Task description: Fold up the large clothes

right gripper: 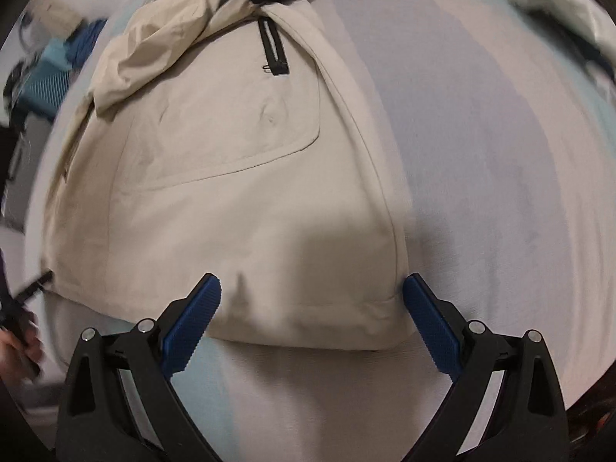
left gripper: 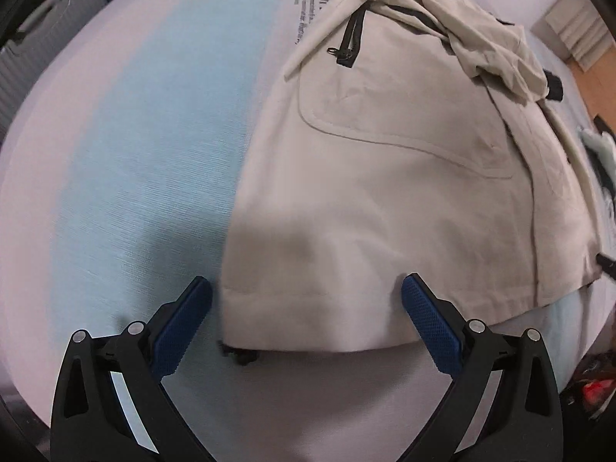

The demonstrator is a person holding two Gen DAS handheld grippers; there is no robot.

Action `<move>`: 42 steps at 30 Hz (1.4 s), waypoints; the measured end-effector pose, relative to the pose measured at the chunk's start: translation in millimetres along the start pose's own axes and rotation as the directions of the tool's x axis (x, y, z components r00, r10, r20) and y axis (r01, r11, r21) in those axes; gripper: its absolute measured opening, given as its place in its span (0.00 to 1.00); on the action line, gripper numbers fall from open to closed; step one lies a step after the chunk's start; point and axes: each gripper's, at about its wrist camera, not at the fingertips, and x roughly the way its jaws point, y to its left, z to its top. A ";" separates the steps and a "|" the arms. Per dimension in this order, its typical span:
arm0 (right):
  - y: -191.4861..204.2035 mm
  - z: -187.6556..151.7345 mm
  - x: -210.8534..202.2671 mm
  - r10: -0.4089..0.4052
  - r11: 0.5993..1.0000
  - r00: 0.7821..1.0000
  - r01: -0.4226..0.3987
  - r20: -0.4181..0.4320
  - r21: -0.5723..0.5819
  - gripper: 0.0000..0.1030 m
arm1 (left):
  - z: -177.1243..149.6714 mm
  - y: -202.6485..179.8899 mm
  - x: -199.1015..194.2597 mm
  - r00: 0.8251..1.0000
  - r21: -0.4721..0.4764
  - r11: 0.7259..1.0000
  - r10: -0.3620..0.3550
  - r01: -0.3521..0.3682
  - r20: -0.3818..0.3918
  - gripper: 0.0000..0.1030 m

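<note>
A beige jacket (left gripper: 385,161) with black zips lies flat on the bed, its sleeves folded in over the body. It also shows in the right wrist view (right gripper: 238,177). My left gripper (left gripper: 308,296) is open just above the hem at the jacket's left bottom corner, its blue pads (left gripper: 181,327) on either side of the cloth. My right gripper (right gripper: 312,296) is open above the hem at the jacket's right bottom corner. Neither holds cloth.
The bed cover (left gripper: 134,154) is pale lilac with a light blue stripe. A grey case (left gripper: 34,50) and a blue case (right gripper: 50,77) stand off the bed's far side. Other clothing (right gripper: 569,11) lies at the far right. Wooden floor (left gripper: 589,88) shows past the bed edge.
</note>
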 end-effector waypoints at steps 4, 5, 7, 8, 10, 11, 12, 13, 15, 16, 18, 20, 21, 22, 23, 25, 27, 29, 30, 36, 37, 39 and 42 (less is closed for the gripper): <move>-12.9 -2.7 3.3 0.024 0.997 1.000 -0.024 -0.004 0.068 0.89 | -3.7 -8.2 3.9 1.000 -0.009 1.000 -0.002 0.002 -0.008 0.94; -17.5 -3.9 7.5 0.018 0.997 1.000 -0.016 -0.016 0.077 0.89 | -4.8 -12.0 5.5 1.000 -0.003 1.000 0.002 -0.002 -0.009 0.94; -25.8 -11.3 13.6 -0.010 0.996 0.999 0.013 -0.043 0.084 0.88 | -7.8 -17.8 9.0 1.000 0.015 1.000 0.022 -0.022 -0.009 0.94; -28.8 -13.5 14.3 -0.003 0.995 0.999 0.007 -0.046 0.095 0.87 | -8.5 -19.2 10.1 1.000 0.016 1.000 0.025 -0.025 -0.008 0.94; -31.9 -16.1 14.7 0.028 0.993 0.999 -0.023 -0.039 0.118 0.84 | -10.5 -19.3 11.4 1.000 0.015 1.000 0.025 -0.024 -0.011 0.94; -30.6 -15.7 16.0 0.027 0.993 0.999 -0.022 -0.042 0.118 0.81 | -11.2 -18.9 11.9 1.000 0.011 1.000 0.023 -0.023 -0.013 0.94; -29.6 -15.3 16.8 0.021 0.993 0.999 -0.016 -0.042 0.115 0.75 | -11.6 -19.3 12.5 1.000 0.008 1.000 0.023 -0.022 -0.013 0.94; -29.2 -14.6 17.0 0.018 0.993 0.999 -0.013 -0.040 0.120 0.67 | -12.6 -18.7 12.2 1.000 0.007 1.000 0.024 -0.024 -0.013 0.94; -31.0 -13.3 16.2 0.037 0.987 0.999 -0.031 -0.038 0.160 0.53 | -14.3 -20.6 10.1 1.000 0.008 1.000 0.025 -0.025 -0.003 0.88; -32.8 -11.5 15.6 0.040 0.984 0.998 -0.033 -0.040 0.175 0.43 | -16.0 -21.0 7.2 0.999 0.007 0.999 0.033 -0.033 0.005 0.81; -34.8 -7.9 11.3 0.061 0.980 0.997 -0.052 -0.043 0.193 0.32 | -16.0 -21.5 6.7 0.999 -0.004 0.999 0.043 -0.043 0.003 0.68; -31.2 -7.0 5.1 0.065 0.983 0.997 -0.056 -0.048 0.176 0.26 | -16.3 -14.6 3.7 1.000 -0.048 0.999 0.024 -0.024 -0.008 0.59; -28.8 -6.2 3.3 0.057 0.986 0.997 -0.049 -0.049 0.162 0.25 | -15.4 -13.7 2.8 1.000 -0.051 0.998 0.024 -0.025 -0.014 0.52; -25.1 -5.3 0.6 0.047 0.989 0.998 -0.039 -0.052 0.146 0.22 | -16.4 -7.8 -1.2 0.999 -0.046 0.998 0.031 -0.032 -0.016 0.48; -20.3 -3.3 -2.2 0.040 0.992 0.998 -0.033 -0.055 0.122 0.20 | -16.0 -8.1 -2.5 0.999 -0.044 0.999 0.030 -0.031 -0.023 0.46; -10.2 -0.4 -9.0 0.026 0.997 0.999 -0.022 -0.048 0.071 0.18 | -15.3 -12.5 -7.6 0.999 -0.032 0.999 0.027 -0.027 -0.025 0.33; -2.4 3.0 -11.2 0.034 0.999 0.998 -0.032 -0.049 0.039 0.16 | -14.4 -18.9 -12.0 0.999 -0.004 1.000 0.020 -0.020 -0.026 0.21; 0.7 5.7 -11.0 0.044 0.998 0.998 -0.041 -0.054 0.039 0.14 | -12.8 -26.6 -11.0 0.999 0.004 1.000 0.029 -0.029 -0.039 0.17; -1.4 2.6 -13.8 0.057 0.997 0.997 -0.055 -0.052 0.048 0.13 | -12.8 -27.7 -11.2 0.999 0.005 0.999 0.032 -0.031 -0.043 0.16; 16.5 24.7 -34.9 0.101 0.994 0.994 -0.100 -0.031 0.040 0.12 | 4.6 -30.3 -34.5 0.999 -0.029 1.000 -0.005 0.004 -0.036 0.15; 20.3 31.8 -41.4 0.102 0.994 0.994 -0.101 -0.025 0.030 0.12 | 8.5 -32.5 -41.7 1.000 -0.017 1.000 -0.005 0.005 -0.031 0.15; 25.2 47.3 -55.1 0.114 0.993 0.993 -0.114 -0.008 0.021 0.12 | 22.0 -40.0 -56.0 1.000 -0.005 1.000 -0.016 0.016 -0.018 0.15; 29.9 74.7 -76.6 0.158 0.987 0.987 -0.158 0.016 0.036 0.12 | 50.4 -50.7 -80.1 0.999 0.008 0.999 -0.031 0.031 0.012 0.15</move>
